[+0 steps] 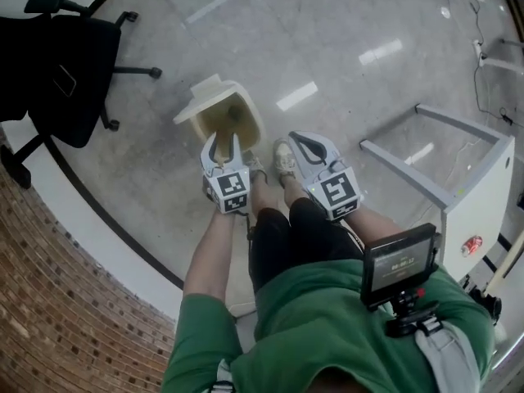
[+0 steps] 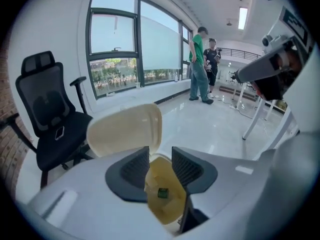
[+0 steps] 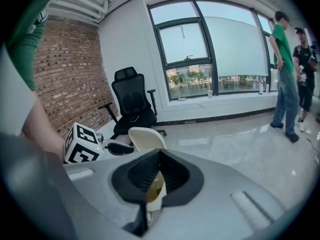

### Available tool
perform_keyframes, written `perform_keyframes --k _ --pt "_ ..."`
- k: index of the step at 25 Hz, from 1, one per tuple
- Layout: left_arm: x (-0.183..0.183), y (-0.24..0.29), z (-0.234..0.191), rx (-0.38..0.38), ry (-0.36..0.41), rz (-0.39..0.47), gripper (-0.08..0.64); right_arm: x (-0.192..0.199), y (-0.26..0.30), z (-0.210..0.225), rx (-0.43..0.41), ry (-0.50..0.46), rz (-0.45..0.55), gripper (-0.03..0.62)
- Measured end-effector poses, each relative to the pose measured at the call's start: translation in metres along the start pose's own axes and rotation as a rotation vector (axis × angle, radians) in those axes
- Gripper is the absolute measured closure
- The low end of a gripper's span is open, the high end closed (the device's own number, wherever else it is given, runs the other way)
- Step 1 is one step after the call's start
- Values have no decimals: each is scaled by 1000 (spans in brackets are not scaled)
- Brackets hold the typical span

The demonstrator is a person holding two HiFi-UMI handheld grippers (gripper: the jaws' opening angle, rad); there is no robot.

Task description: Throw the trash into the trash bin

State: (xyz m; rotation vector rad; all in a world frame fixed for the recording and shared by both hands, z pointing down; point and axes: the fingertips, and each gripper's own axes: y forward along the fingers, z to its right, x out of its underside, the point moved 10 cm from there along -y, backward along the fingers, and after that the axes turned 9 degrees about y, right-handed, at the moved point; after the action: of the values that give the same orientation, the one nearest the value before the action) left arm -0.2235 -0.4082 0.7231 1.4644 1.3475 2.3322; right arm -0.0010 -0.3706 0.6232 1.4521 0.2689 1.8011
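Observation:
The cream trash bin (image 1: pixel 232 119) stands on the floor in front of the person's feet, its lid (image 1: pixel 206 98) flipped up. In the left gripper view I look down into the bin (image 2: pixel 167 204), where a small green piece of trash (image 2: pixel 161 192) lies on the bottom, with the lid (image 2: pixel 125 129) behind. My left gripper (image 1: pixel 223 142) (image 2: pixel 160 157) hangs above the bin, its jaws apart with nothing between them. My right gripper (image 1: pixel 301 140) (image 3: pixel 159 153) hangs beside it to the right, jaws closed tip to tip and empty. Past them the bin (image 3: pixel 155 188) shows.
A black office chair (image 1: pixel 65 64) stands at the upper left by the brick wall (image 1: pixel 57 318). A white table frame (image 1: pixel 458 178) with a red can (image 1: pixel 472 245) is at the right. Two people (image 2: pixel 202 66) stand far off by the windows.

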Motion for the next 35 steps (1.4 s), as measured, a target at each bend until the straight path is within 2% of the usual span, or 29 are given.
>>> perform_keyframes --k 10,17,21,24,27,31,35 --pt "-96 -101 5 -125 11 203 543 -64 -61 -18 -83 -62 150 589" --pt "-134 -181 28 -189 -34 283 552 -96 -113 -35 -162 -90 207 589" --pt "-143 -223 25 -237 -37 344 552 -114 -123 -54 -211 -129 251 589" --pt "-151 -258 23 -258 -80 387 554 -124 -133 -73 -240 -160 291 589" --pt "-151 -285 23 -281 -92 433 554 -132 -149 -91 -256 -193 323 589" --pt "-141 -313 25 -309 -81 506 554 -126 -175 -114 -262 -217 339 589" --pt "-128 -351 29 -298 -102 528 554 -111 -205 -146 -254 -238 356 589"
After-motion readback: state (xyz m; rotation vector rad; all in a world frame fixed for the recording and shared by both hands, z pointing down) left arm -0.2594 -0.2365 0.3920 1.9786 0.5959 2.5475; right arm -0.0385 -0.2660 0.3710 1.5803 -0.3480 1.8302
